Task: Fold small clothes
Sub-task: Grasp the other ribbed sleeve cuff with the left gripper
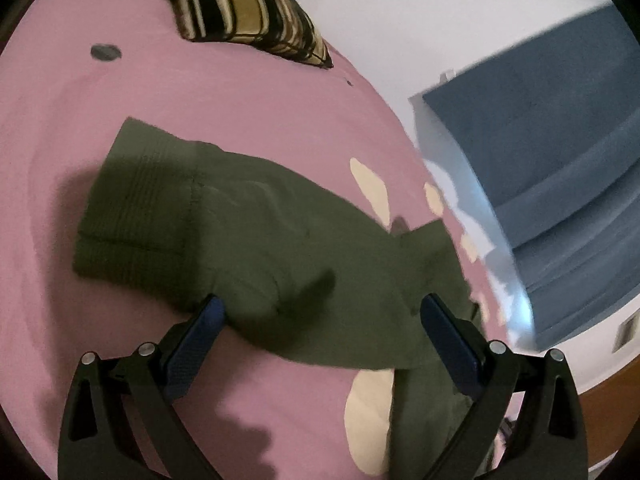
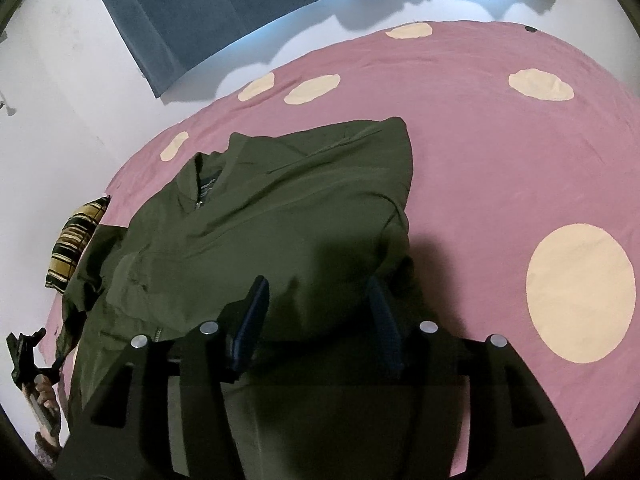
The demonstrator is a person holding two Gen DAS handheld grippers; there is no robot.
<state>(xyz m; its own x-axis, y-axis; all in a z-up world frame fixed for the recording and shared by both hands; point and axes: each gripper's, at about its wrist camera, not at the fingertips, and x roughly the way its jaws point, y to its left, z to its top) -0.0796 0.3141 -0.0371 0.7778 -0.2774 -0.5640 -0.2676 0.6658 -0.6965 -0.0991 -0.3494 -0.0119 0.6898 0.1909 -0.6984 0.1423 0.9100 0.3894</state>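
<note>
While the green jacket (image 2: 256, 216) lies mid-frame on the pink bedspread (image 2: 480, 160) with one side turned in, both the left gripper (image 1: 320, 316) and right gripper (image 2: 318, 300) hover over it, fingers apart and empty, so folding looks roughly half done.

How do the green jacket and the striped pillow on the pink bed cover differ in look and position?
The jacket is plain olive green; the pillow has black, tan and cream stripes. The jacket lies spread flat and wide, while the pillow is small and plump. The jacket is right under the right gripper, whose jaws stand open; the pillow sits farther off, near the wall. Both rest on the bed cover.
</note>
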